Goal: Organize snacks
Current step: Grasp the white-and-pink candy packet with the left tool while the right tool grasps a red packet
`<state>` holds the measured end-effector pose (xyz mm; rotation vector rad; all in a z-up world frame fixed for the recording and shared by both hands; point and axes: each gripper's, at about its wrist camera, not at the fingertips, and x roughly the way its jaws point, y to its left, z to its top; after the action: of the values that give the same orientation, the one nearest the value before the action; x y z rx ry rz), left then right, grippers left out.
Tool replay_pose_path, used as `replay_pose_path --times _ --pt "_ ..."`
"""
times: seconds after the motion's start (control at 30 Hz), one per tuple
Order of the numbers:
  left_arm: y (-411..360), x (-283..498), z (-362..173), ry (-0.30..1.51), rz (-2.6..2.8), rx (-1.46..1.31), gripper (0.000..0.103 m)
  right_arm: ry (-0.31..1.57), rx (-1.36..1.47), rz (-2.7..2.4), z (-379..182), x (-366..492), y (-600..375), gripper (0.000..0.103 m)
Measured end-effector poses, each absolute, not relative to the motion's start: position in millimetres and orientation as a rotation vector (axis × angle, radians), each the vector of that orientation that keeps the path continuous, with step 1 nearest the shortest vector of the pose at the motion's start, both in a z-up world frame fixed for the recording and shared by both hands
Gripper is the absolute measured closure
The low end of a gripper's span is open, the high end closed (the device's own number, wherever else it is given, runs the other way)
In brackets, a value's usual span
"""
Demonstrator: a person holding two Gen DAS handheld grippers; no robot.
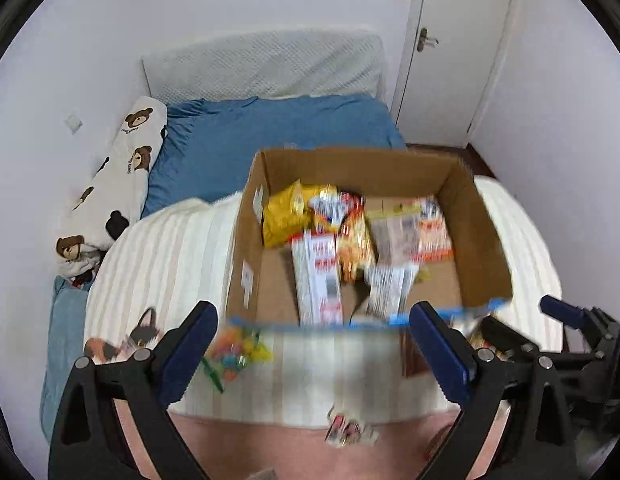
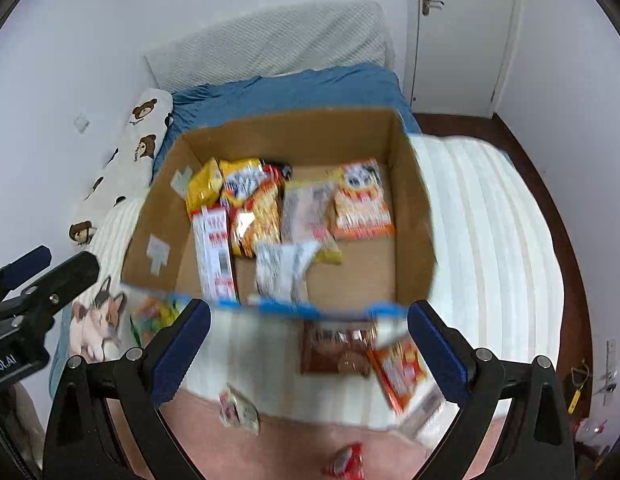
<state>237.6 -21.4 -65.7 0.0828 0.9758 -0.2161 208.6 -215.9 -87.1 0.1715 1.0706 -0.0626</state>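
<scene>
Left wrist: left gripper (image 1: 310, 354) was spread, empty, above the bed; cardboard box (image 1: 477, 220) half full. Right wrist: right gripper (image 2: 310, 344) spread, empty, over brown packet (image 2: 333, 350) outside the box. Risk: blur suggested fast motion, so a grab could miss.

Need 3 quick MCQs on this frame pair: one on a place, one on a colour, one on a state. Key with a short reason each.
1. Where is the brown snack packet?
A. inside the cardboard box
B. on the striped blanket in front of the box
C. on the blue sheet

2. What colour are the gripper pads?
A. blue
B. red
C. green

3. How does the right gripper stand?
A. shut on a packet
B. open, holding nothing
C. out of view

Key: 1 B, it lies on the striped blanket outside the cardboard box. 2 A, blue in both views. 3 B, fingers wide apart with nothing between.
</scene>
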Motion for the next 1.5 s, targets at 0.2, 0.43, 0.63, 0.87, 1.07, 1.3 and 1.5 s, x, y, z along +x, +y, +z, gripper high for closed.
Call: replay_pose_path --times 0.2,0.43,0.63,0.87,1.07,1.3,1.5 --pt "-24 210 -157 1.207 -0.197 0.129 0.004 1.236 0.227 -0.157 -162 152 -259 0.002" --pt "-37 202 -254 1.443 -0.202 0.138 0.005 1.415 0.313 -0.281 -259 114 -300 0.002" --pt "-62 201 -289 1.516 -0.258 0.172 0.005 1.422 0.336 -0.298 -288 111 -309 0.0" --pt "-73 212 -307 1.56 -0.281 0.158 0.005 1.491 0.298 -0.238 -302 120 -309 0.0" --pt "-73 218 -304 1.561 -0.32 0.104 0.005 1.358 0.49 -0.064 -255 103 -299 0.012" --pt "-85 219 -308 1.545 -0.329 0.142 0.043 1.419 0.49 -0.005 -267 96 -259 0.013" --pt "-92 213 -304 1.526 -0.328 0.133 0.043 1.433 0.341 -0.134 -285 94 -240 0.055"
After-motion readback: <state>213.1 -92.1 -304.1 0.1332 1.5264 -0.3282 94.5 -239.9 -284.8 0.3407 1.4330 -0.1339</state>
